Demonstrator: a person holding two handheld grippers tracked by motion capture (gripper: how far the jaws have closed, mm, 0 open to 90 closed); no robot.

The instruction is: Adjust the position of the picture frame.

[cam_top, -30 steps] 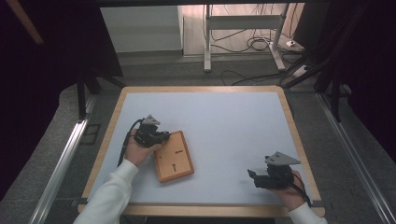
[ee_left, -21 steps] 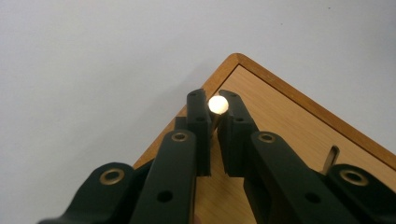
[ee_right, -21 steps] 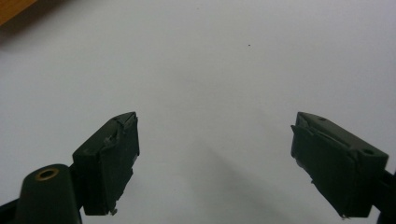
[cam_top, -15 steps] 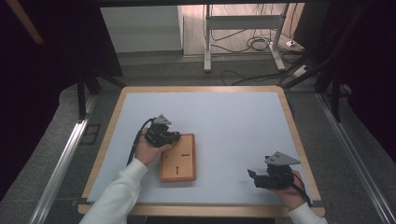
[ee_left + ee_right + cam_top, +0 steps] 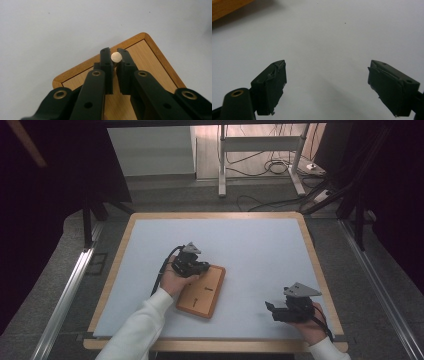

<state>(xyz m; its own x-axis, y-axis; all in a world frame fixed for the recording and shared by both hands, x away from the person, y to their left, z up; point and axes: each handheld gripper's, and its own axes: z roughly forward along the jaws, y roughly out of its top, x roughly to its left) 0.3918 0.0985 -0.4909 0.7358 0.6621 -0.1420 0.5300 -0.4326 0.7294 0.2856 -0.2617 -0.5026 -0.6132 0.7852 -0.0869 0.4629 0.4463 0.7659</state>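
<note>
You won't find any words, numbers or brand names to read here. The wooden board (image 5: pixel 202 291) has two small dark marks on top, but they are too small to tell what they are.

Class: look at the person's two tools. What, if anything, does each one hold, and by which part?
The left tool grips a small round wooden peg near its top end, above the wooden board. The right tool is open and holds nothing.

Board (image 5: pixel 201 292) on table (image 5: pixel 260 245) — near-left
</note>
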